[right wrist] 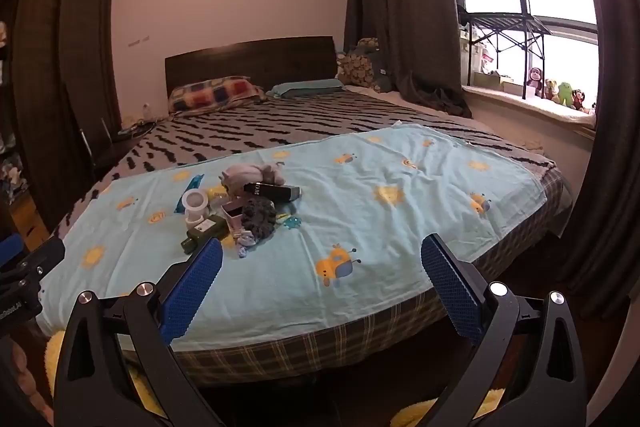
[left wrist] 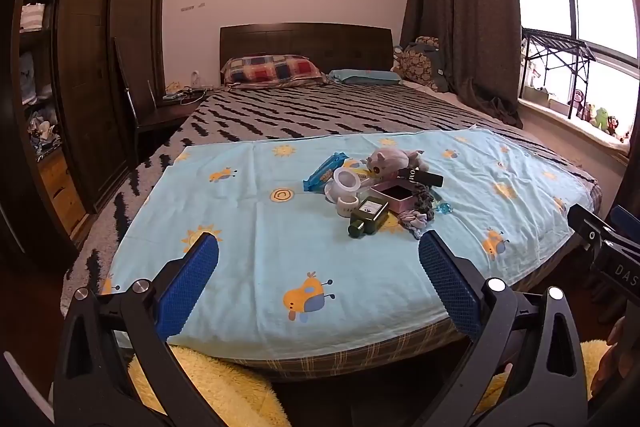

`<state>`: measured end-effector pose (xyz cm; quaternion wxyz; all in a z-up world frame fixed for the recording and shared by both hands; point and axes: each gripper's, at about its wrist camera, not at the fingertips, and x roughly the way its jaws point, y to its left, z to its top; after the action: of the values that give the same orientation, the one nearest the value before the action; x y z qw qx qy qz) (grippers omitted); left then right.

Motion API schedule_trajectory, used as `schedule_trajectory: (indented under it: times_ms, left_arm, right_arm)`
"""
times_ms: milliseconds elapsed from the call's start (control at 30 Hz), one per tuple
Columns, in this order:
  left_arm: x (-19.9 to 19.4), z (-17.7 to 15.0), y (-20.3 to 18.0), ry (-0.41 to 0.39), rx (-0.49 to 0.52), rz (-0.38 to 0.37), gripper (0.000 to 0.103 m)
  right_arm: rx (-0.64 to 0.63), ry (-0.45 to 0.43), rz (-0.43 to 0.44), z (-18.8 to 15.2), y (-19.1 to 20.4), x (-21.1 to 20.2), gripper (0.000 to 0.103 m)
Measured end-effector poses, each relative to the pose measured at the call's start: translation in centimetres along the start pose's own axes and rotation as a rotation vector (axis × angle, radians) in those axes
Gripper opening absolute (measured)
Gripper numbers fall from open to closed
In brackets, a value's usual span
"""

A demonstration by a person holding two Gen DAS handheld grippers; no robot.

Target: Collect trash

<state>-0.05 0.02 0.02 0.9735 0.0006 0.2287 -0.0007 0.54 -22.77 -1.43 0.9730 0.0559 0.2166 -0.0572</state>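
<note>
I have both grippers held level off the foot edge of the bed (left wrist: pixel 360 359), pointing up along it toward the headboard (left wrist: pixel 306 45). My left gripper (left wrist: pixel 319 259) has its blue fingers (left wrist: pixel 188 287) spread wide with nothing between them, and my right gripper (right wrist: pixel 322 263) is spread the same way, also empty. In the left wrist view the right one's black body shows at the right margin, just beside mine and at about the same height.

The clutter sits in one heap on the light blue sheet (left wrist: pixel 256 251), toward the middle of the bed's foot half and well short of either gripper. I can pick out a green bottle (left wrist: pixel 369 215) lying on its side at the heap's near edge, a pink box (left wrist: pixel 394 195) touching it, a white cup (left wrist: pixel 344 179), a blue wrapper (left wrist: pixel 325 173), a black box (left wrist: pixel 421 177) and a grey plush toy (left wrist: pixel 394 159) at the far side.
</note>
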Motion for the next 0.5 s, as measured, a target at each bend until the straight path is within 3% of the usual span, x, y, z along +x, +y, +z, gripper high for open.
schedule_trajectory:
  times_ms: [500]
  left_arm:
    - [-0.07, 0.04, 0.08, -0.002, -0.005, -0.004, 0.095]
  right_arm:
    - [-0.005, -0.018, 0.019, 0.26, 0.20, -0.48, 0.100]
